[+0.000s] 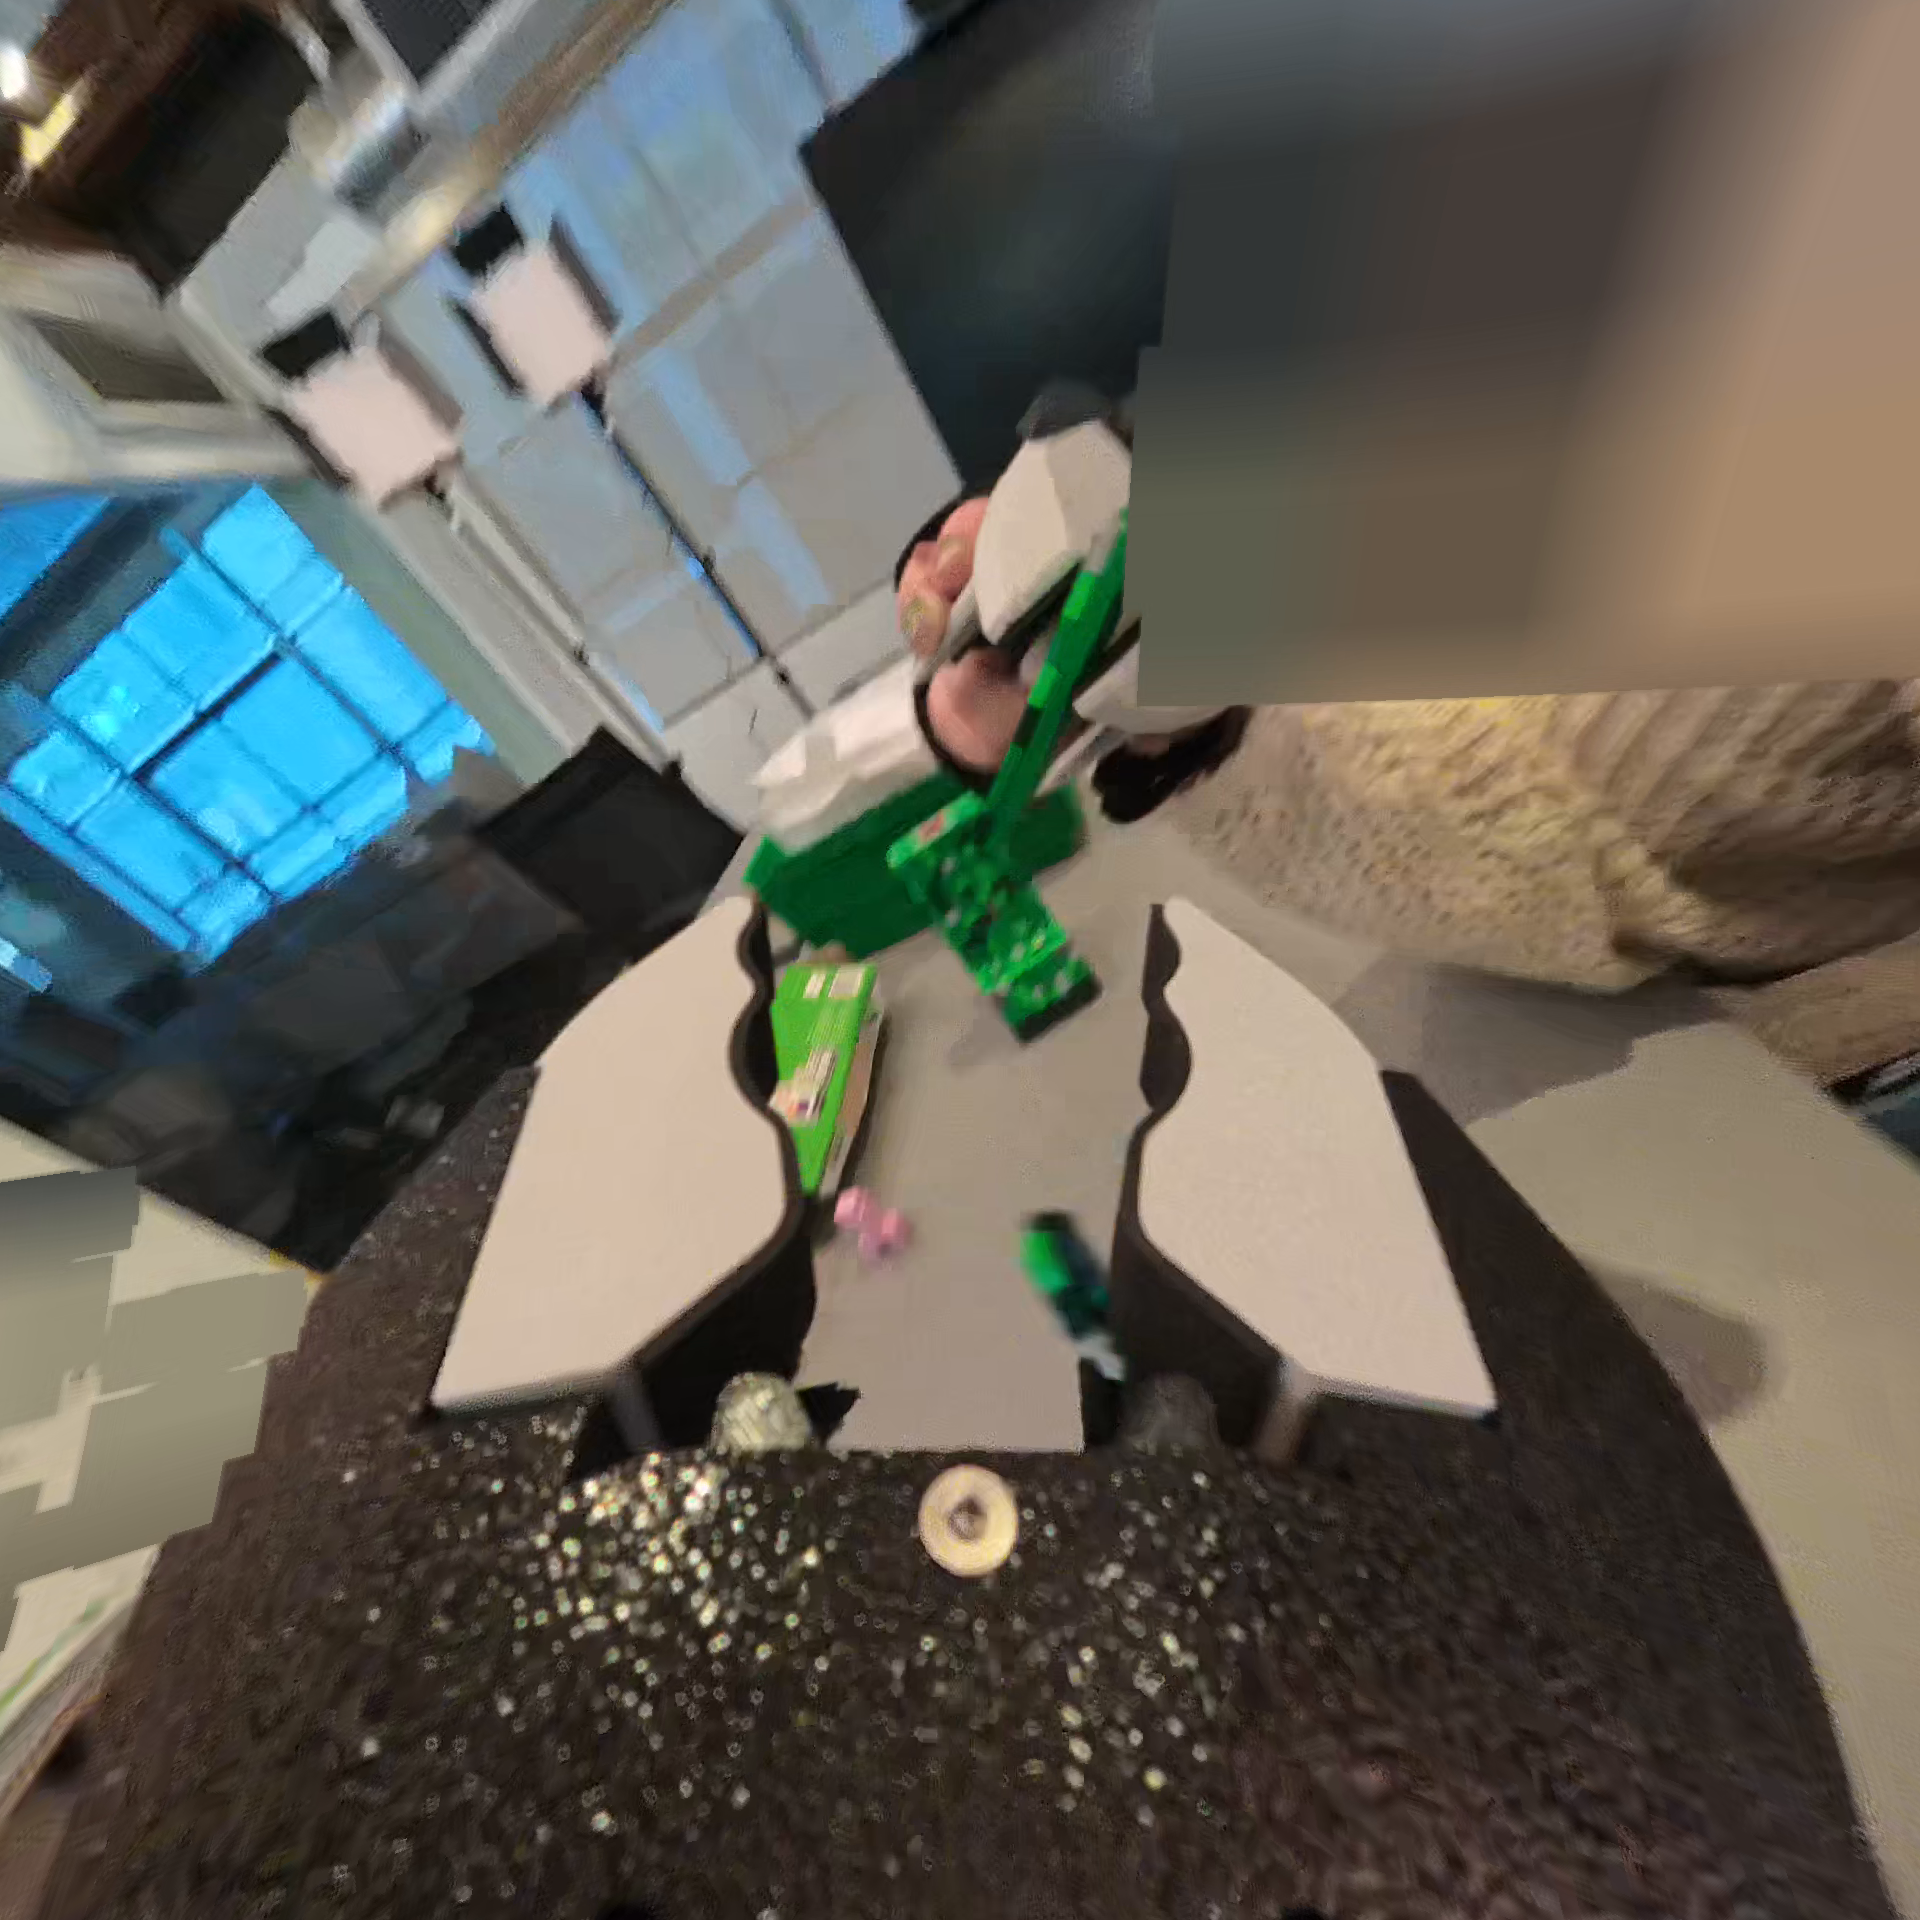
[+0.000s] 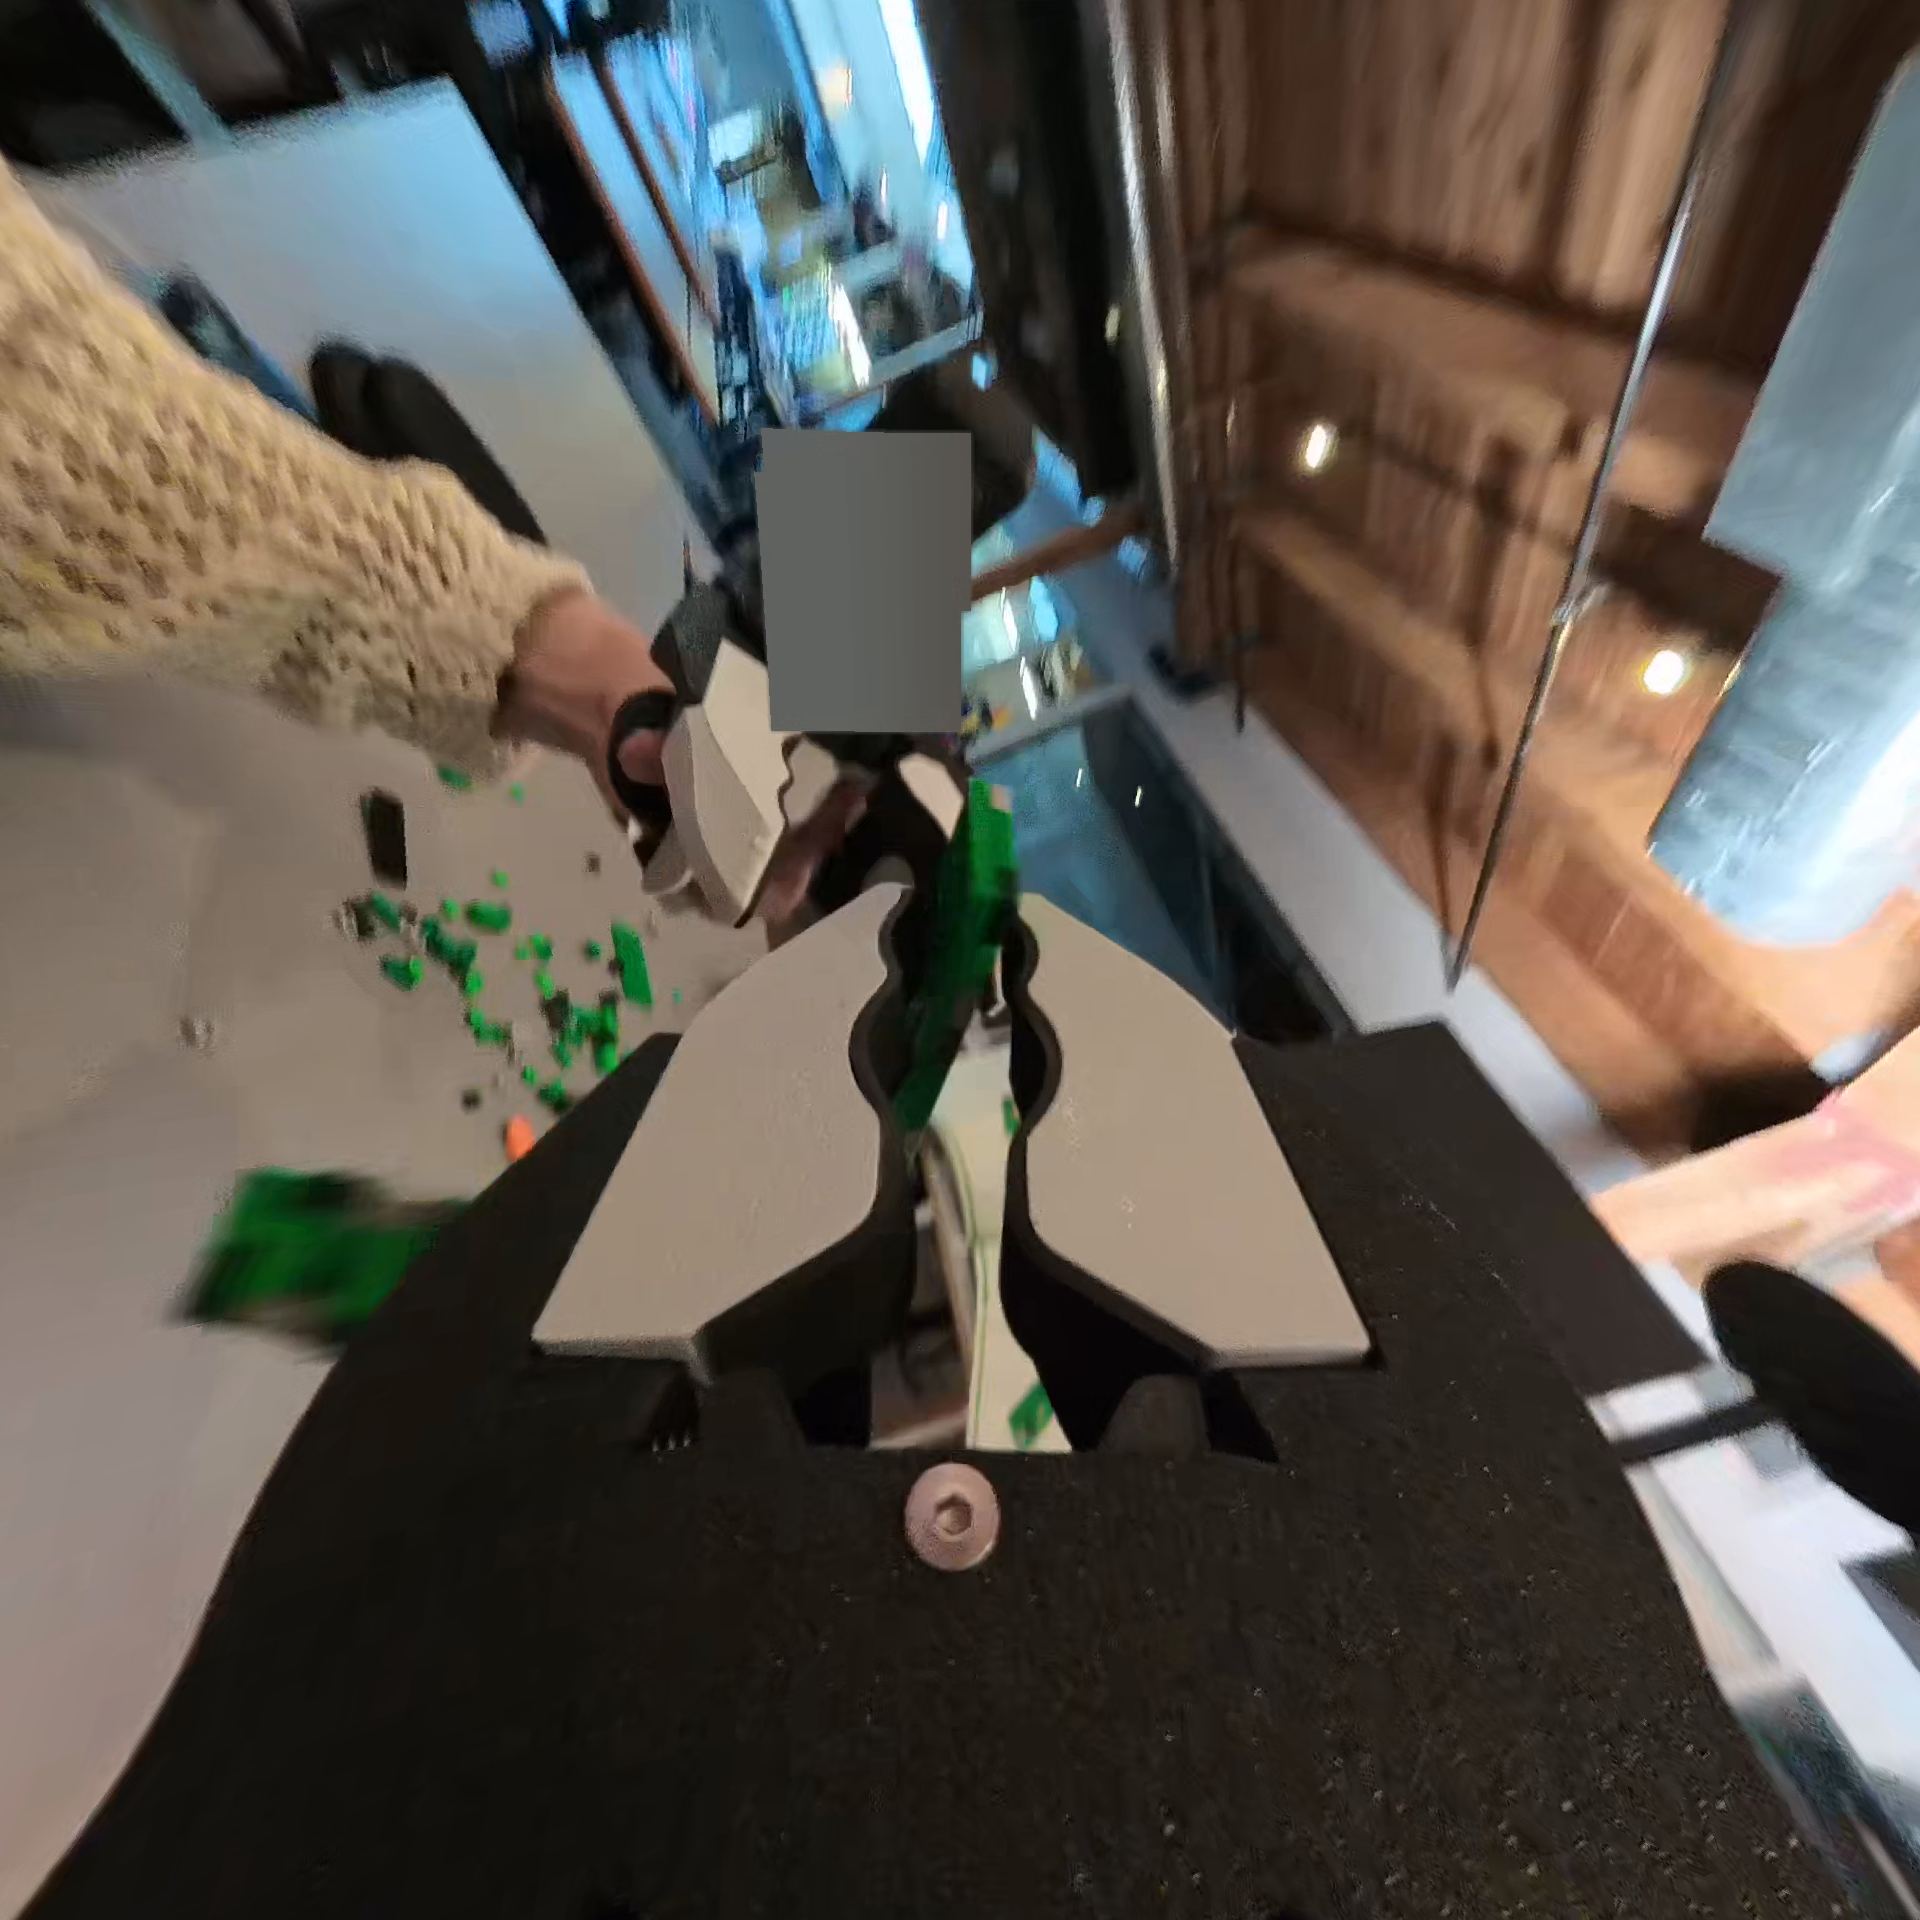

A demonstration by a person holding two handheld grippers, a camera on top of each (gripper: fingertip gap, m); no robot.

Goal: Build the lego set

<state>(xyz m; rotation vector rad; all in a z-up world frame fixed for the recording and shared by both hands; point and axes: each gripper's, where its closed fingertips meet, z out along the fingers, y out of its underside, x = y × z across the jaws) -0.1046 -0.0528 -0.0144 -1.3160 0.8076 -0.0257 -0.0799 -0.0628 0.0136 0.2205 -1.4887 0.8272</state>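
Observation:
My left gripper (image 1: 956,935) is open and empty, held over the grey table (image 1: 966,1340). Between its fingers I see a green box (image 1: 821,1060), a small pink piece (image 1: 873,1226) and a small dark green piece (image 1: 1060,1268) lying on the table. My right gripper (image 2: 961,914) is shut on a long green lego assembly (image 2: 956,966) and holds it up tilted. In the left wrist view the right gripper (image 1: 1044,665) grips this assembly (image 1: 1023,810) at its upper end; its lower end hangs by a green lego build (image 1: 862,873). The frames are blurred.
Several loose green pieces (image 2: 499,966) and an orange piece (image 2: 516,1138) lie scattered on the table. A blurred green build (image 2: 301,1247) sits at the left. A hand in a cream knit sleeve (image 2: 208,540) holds the left gripper (image 2: 847,795). The table edge (image 2: 1278,997) runs at the right. Tip to tip, the grippers are about 5 centimeters apart.

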